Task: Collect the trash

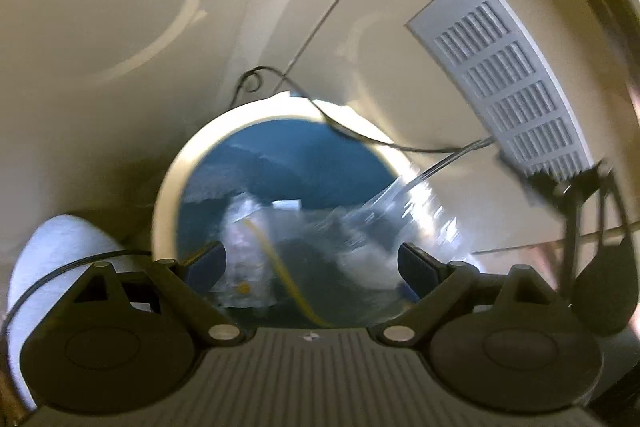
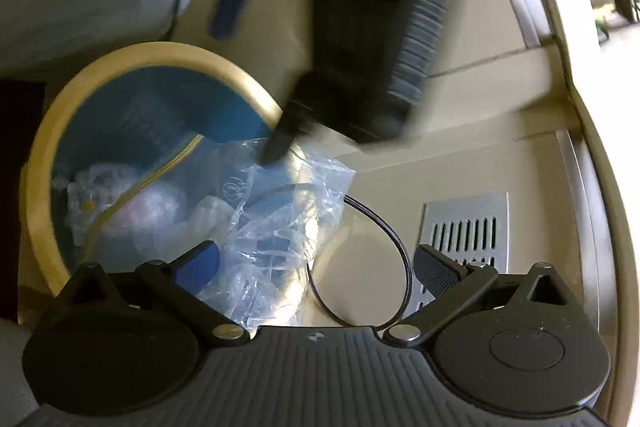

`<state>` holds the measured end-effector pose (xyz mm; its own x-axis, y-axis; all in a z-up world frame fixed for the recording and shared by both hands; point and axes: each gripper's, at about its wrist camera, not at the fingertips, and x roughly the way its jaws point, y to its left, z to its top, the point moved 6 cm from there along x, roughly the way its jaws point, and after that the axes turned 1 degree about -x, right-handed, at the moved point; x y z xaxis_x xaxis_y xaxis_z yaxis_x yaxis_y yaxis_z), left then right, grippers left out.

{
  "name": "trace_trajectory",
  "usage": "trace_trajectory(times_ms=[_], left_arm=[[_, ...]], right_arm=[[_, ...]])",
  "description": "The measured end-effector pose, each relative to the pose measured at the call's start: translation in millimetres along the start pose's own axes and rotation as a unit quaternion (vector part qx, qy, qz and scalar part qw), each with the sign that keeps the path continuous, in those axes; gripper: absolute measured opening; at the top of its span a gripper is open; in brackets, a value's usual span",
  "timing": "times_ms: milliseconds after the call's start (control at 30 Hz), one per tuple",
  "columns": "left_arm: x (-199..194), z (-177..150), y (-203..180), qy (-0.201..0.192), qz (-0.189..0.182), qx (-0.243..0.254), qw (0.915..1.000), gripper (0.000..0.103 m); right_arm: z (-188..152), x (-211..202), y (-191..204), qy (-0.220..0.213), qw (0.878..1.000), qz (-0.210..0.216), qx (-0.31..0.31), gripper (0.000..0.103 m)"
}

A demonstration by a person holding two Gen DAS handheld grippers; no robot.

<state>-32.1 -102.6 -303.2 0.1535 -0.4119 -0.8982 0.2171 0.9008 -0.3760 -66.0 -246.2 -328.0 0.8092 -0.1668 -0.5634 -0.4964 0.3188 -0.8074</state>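
A round bin with a cream rim (image 1: pixel 168 195) and blue liner sits on the floor below both grippers; it also shows in the right wrist view (image 2: pixel 44 147). Crumpled clear plastic and white trash with a yellow cord (image 1: pixel 256 247) lie inside it. A clear plastic bag (image 2: pixel 280 211) hangs over the bin's right rim, also seen blurred in the left wrist view (image 1: pixel 404 215). My left gripper (image 1: pixel 312 263) is open above the bin. My right gripper (image 2: pixel 320 263) is open, its left finger by the bag. The other gripper (image 2: pixel 352 27) appears blurred above the bag.
A metal floor vent (image 1: pixel 512 75) lies right of the bin, also in the right wrist view (image 2: pixel 464 227). A thin black cable (image 2: pixel 384 239) loops over the cream floor. A white cylinder (image 1: pixel 52 267) stands left of the bin. A wall edge (image 2: pixel 576 131) runs at right.
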Motion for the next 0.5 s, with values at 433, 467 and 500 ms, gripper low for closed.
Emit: trace_trajectory(times_ms=[433,467,500], left_arm=[[39.9,-8.3,34.4,0.046,0.161,0.031,0.9854,0.095],[37.3,-7.9,35.5,0.045,0.152,0.022,0.9872,0.095],[33.2,-5.8,34.3,0.04,0.137,0.015,0.9897,0.095]], right_arm=[[-1.1,-24.5,-33.0,-0.015,0.999,-0.003,0.046,0.103],[-3.3,-24.9,-39.2,-0.014,0.998,-0.001,0.066,0.103],[-7.0,-18.2,-32.7,-0.01,0.997,0.0,0.082,0.103]])
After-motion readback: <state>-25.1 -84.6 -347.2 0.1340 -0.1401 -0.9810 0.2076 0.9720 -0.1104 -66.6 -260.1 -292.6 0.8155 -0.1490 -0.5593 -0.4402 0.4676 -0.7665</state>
